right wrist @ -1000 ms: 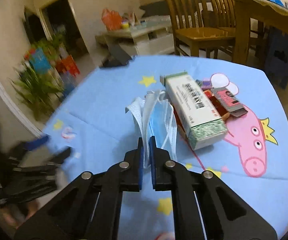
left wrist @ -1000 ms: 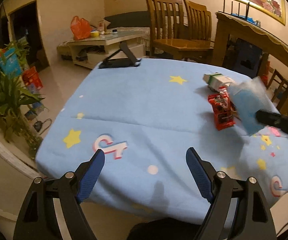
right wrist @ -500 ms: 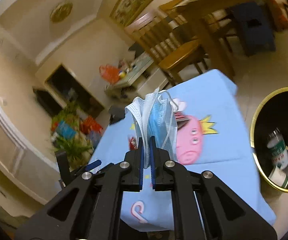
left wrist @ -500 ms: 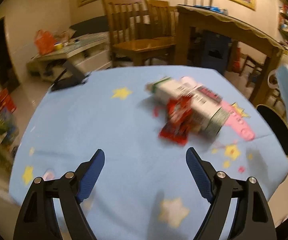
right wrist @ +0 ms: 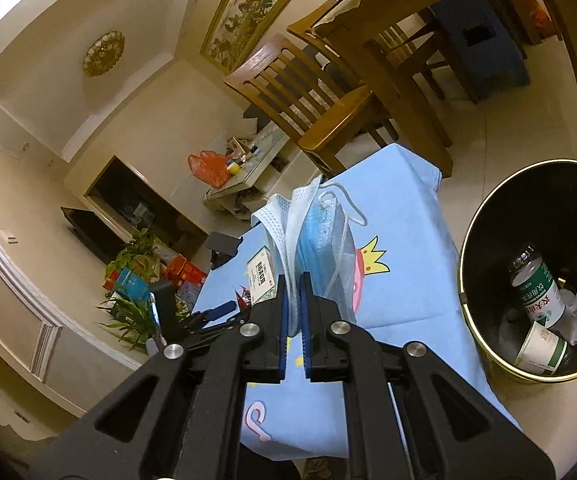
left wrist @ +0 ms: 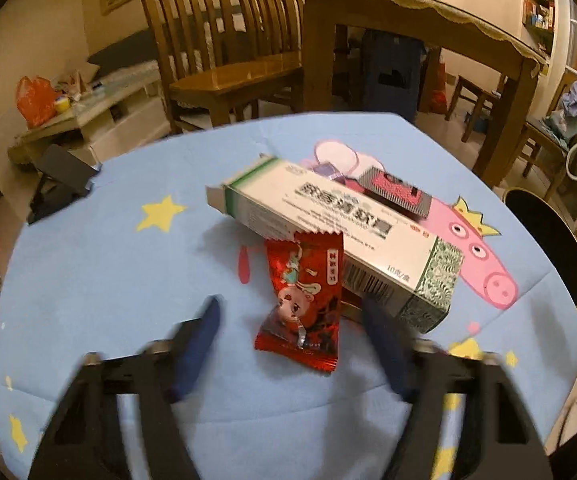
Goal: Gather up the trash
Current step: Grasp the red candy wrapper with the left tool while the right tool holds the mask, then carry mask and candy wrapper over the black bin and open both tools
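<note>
The right gripper (right wrist: 293, 304) is clamped on a bundle of blue and white face masks (right wrist: 312, 240), its blue pads pinching the lower edge. The masks stand up from the pads, long axis running straight ahead along the fingers, ear loops hanging off to the right side. Ahead and to the right of this gripper, down on the floor, sits a black trash bin (right wrist: 464, 272) with a gold rim; a green-labelled bottle (right wrist: 536, 288) and a paper cup (right wrist: 540, 354) lie inside.

The left gripper (left wrist: 292, 320) is spread wide, its blurred blue fingers (left wrist: 204, 332) low over the blue tablecloth (left wrist: 108, 280). Between and just ahead of the fingers lies a red snack wrapper (left wrist: 304, 300), long axis pointing away from the gripper, its far end touching the medicine box (left wrist: 336, 236). The box lies flat ahead, long axis slanting from far left to near right, its open flap at the far-left end, its patterned end just beyond the right finger. Behind the box, touching it, is a small red and black pack (left wrist: 398, 194). Far left, a black stand (left wrist: 60, 184) sits at the table's edge.
</note>
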`<control>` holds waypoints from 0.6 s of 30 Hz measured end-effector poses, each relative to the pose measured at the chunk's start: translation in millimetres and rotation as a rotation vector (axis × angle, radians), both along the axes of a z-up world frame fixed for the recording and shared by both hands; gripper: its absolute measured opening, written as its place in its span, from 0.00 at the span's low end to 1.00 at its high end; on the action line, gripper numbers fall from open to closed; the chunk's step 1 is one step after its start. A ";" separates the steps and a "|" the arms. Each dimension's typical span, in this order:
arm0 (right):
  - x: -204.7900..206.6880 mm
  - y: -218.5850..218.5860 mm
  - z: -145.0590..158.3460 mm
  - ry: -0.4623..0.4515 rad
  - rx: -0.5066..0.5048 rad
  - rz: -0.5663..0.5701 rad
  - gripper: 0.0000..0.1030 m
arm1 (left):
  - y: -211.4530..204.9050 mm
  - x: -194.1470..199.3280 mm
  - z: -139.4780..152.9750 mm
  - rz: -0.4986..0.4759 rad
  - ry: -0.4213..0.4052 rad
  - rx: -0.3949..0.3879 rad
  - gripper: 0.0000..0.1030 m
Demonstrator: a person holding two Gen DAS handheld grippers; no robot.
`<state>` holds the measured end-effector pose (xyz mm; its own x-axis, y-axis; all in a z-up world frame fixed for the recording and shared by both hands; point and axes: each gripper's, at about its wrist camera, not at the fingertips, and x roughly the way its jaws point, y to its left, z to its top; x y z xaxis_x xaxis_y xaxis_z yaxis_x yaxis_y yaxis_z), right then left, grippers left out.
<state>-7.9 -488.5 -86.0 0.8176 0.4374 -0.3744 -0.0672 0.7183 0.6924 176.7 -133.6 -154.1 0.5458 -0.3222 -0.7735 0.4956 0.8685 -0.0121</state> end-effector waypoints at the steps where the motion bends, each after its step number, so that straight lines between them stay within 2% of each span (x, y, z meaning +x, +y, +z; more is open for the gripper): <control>1: -0.8 2.2 -0.6 -0.001 0.002 0.000 0.06 | 0.6 3.4 -4.2 0.001 0.031 0.000 0.27; 3: -1.7 2.1 0.2 -0.002 0.002 -0.003 0.06 | 6.9 4.0 -5.6 0.033 0.037 -0.012 0.26; 5: -2.0 2.6 1.4 -0.004 0.002 -0.002 0.06 | 14.9 -3.9 -0.4 0.086 0.004 0.006 0.23; 9: -5.9 1.7 2.9 -0.006 -0.012 -0.007 0.06 | 30.6 -30.7 19.6 0.132 -0.056 -0.013 0.23; 14: -10.5 -1.0 1.0 0.007 -0.015 -0.026 0.06 | 37.7 -63.6 54.6 0.135 -0.099 -0.091 0.24; 18: -21.6 -8.1 6.3 -0.018 -0.017 -0.050 0.06 | 12.9 -87.2 77.3 0.085 -0.137 -0.115 0.24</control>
<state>-29.5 -496.6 -79.8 0.8451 0.3893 -0.3663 -0.0430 0.7326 0.6793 89.5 -120.7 -76.8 0.6724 -0.3527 -0.6507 0.4245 0.9040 -0.0513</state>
